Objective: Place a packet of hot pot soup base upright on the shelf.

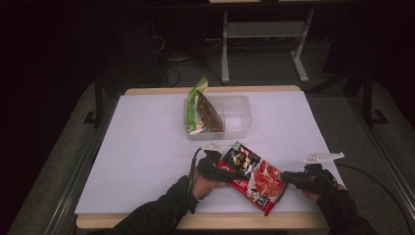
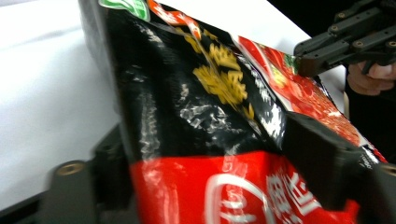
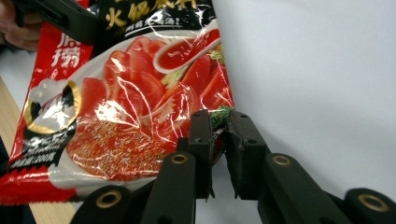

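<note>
Can't really read the Chinese print on the red-and-black packet [image 1: 253,177], too blurry and glare-streaked; only "200" near its bottom corner looks legible. Two packets total: this one stretched between both tongs, plus a green one [image 1: 201,108] propped in the clear tub [image 1: 234,117] beyond the left gripper [image 1: 230,171]. Left clamped on the packet's black end, right gripper [image 3: 219,126] pinched on its opposite edge. Underside hidden.

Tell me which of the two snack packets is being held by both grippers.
The red and black packet near the table's front edge, pinched by the left gripper and right gripper. The green packet stands untouched in the clear tray.
</note>
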Demonstrator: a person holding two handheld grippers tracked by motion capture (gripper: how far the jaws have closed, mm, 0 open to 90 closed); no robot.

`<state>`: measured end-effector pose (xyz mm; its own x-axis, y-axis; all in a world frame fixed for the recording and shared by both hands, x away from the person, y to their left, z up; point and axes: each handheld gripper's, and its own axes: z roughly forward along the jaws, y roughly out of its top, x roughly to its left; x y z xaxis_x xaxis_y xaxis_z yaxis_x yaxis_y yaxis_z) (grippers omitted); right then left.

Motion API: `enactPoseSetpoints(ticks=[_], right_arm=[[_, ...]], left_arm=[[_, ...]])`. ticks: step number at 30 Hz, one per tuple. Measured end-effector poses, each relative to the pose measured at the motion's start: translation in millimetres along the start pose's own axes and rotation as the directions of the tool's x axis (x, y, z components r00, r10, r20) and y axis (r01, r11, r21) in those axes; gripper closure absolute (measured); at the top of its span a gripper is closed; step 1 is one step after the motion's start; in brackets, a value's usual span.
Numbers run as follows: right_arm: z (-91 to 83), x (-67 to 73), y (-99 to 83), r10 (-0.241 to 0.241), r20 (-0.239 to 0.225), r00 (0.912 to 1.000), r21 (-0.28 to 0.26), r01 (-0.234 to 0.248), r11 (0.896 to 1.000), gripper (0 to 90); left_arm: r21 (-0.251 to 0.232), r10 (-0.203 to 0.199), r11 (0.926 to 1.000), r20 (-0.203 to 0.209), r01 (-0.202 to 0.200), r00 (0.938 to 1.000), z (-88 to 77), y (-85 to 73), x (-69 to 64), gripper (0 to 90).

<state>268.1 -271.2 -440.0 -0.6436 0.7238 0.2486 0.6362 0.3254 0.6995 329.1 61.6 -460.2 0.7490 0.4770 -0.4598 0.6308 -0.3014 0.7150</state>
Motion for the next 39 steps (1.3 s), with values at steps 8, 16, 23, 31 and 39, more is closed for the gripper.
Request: enactPoseSetpoints(ticks=[8,16,23,31,39], right_arm=[[0.3,2.1,-1.0,-0.020,0.022,0.9996,-0.027,0.020,0.999,79.7],[7.8,18.1,5.6,-0.098,0.070,0.9928,-0.102,0.105,0.989,76.8],[10.5,30.2,11.8,-0.146,0.092,0.9850,-0.159,0.160,0.974,60.1],[1.8,16.1,7.4,-0.096,0.115,0.9887,-0.208,0.118,0.971,48.7],[-5.9,12.8,4.4,-0.104,0.191,0.9761,-0.266,0.153,0.952,49.2]], left_arm=[[-0.108,0.049,0.9931,0.020,-0.047,0.9986,-11.2,2.6,1.2,57.6],[-0.248,0.142,0.9586,-0.012,-0.141,0.9898,-43.9,17.0,-9.1,74.7],[-0.305,0.169,0.9364,-0.041,-0.173,0.9847,-64.1,22.2,-15.8,75.1],[-0.341,0.196,0.9155,-0.086,-0.214,0.9768,-79.7,26.2,-18.7,75.3],[-0.372,0.200,0.9009,-0.100,-0.224,0.9745,-88.4,27.4,-18.9,75.4]])
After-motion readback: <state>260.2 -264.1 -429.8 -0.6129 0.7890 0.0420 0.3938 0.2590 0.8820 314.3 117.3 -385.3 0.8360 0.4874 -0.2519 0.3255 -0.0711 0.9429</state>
